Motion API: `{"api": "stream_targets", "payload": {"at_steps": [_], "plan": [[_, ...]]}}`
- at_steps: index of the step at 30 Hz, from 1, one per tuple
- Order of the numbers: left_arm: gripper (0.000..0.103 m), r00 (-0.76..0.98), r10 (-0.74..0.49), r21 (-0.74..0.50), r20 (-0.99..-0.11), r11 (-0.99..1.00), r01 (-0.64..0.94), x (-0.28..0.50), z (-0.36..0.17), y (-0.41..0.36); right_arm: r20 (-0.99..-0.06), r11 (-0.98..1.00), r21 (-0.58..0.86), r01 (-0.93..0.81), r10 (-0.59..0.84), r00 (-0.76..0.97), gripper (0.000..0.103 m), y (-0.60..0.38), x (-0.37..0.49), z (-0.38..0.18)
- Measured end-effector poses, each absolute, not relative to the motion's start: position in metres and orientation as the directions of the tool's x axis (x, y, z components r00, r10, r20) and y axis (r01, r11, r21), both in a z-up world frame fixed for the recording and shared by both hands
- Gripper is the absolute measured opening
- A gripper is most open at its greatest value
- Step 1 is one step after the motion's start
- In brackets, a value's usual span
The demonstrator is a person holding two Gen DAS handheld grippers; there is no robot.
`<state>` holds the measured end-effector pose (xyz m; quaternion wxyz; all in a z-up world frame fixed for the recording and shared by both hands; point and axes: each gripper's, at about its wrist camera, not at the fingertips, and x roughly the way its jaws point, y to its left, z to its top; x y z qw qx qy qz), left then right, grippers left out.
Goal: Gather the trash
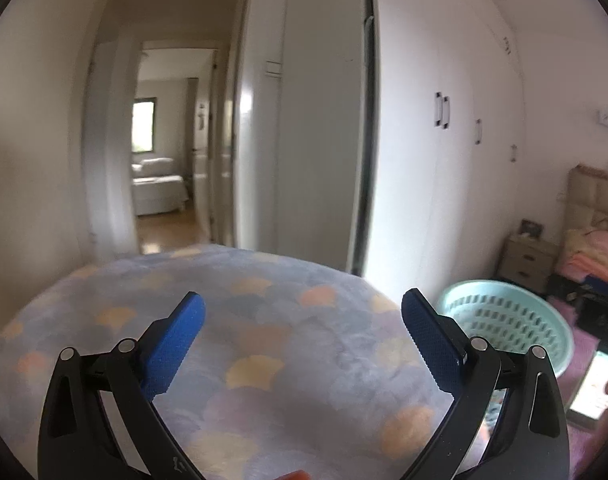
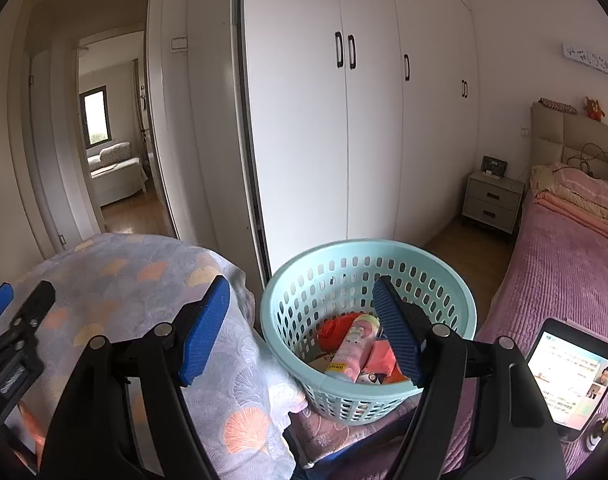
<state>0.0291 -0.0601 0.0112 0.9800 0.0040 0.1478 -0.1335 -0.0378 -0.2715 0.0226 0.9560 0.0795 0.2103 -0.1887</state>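
Pink bottle [image 2: 354, 346] in basket [image 2: 288, 312], right view only.

No wording can be made out anywhere. At lower right of the right wrist view, a tablet [image 2: 572, 376] shows lines of text too small to read. In the basket [image 2: 288, 300], a pink bottle [image 2: 354, 346] carries a yellow label, also illegible.
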Motion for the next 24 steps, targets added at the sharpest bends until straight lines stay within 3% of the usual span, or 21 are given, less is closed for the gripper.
{"api": "stream_targets", "payload": {"at_steps": [24], "plan": [[0.096,0.899,-0.234,-0.083,-0.370,0.972,0.219,0.041,0.049,-0.011,-0.398,0.937,0.056,0.345,-0.296,0.868,0.070,-0.240,-0.026,0.047]]}}
